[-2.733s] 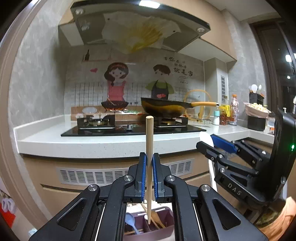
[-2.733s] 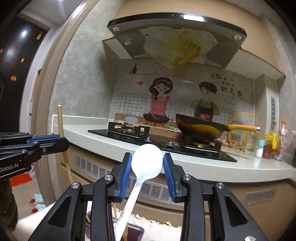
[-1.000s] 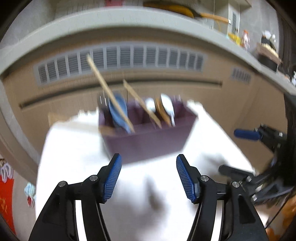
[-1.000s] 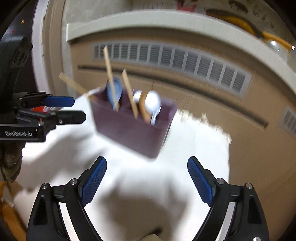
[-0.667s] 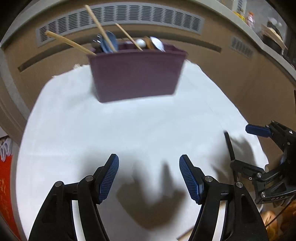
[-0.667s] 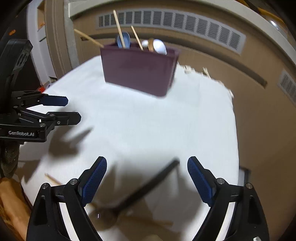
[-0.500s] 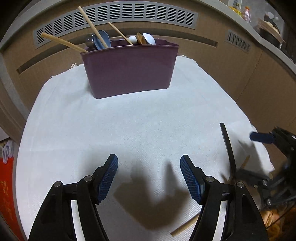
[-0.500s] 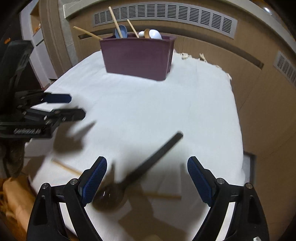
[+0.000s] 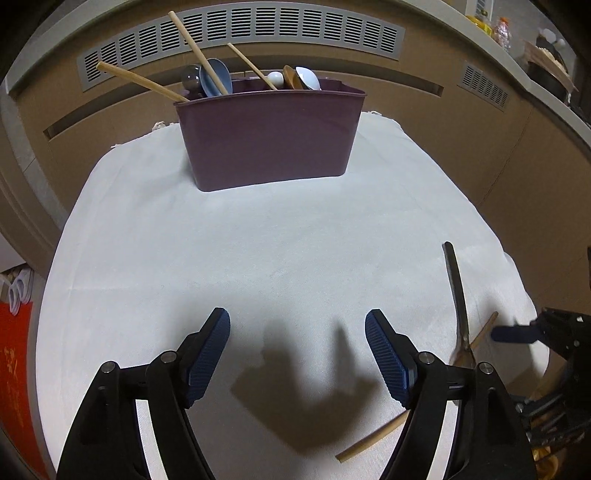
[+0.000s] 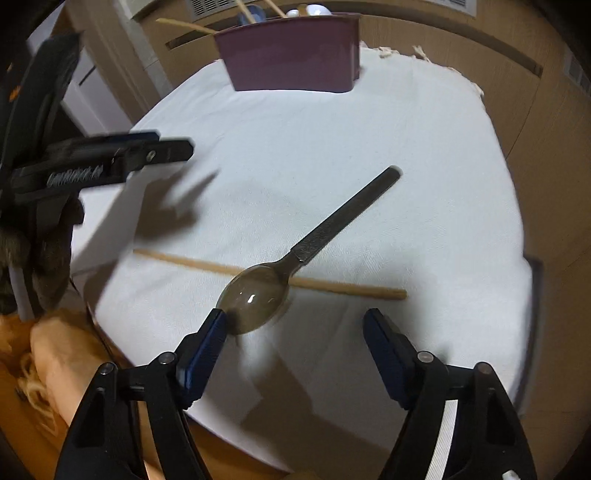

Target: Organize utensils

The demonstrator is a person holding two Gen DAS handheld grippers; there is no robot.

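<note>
A purple utensil holder [image 9: 271, 136] stands at the far side of the white cloth and holds several spoons and chopsticks [image 9: 197, 51]; it also shows in the right wrist view [image 10: 291, 55]. A dark spoon [image 10: 306, 251] lies on a single wooden chopstick [image 10: 332, 286] near the front edge. My right gripper [image 10: 295, 332] is open and empty just above the spoon's bowl. My left gripper [image 9: 297, 343] is open and empty over bare cloth, left of the spoon [image 9: 456, 295] and the chopstick [image 9: 373, 439]. Each gripper shows in the other's view.
The white cloth [image 9: 258, 258] covers a small round table. Brown cabinet fronts with vent grilles [image 9: 240, 29] stand behind it. An orange cloth [image 10: 55, 354] lies below the table's front edge. A red mat [image 9: 14, 369] is on the floor at left.
Both grippers let go of their chopstick and white spoon into the holder, opened, then drew back and down. The right one now hovers over the dark spoon.
</note>
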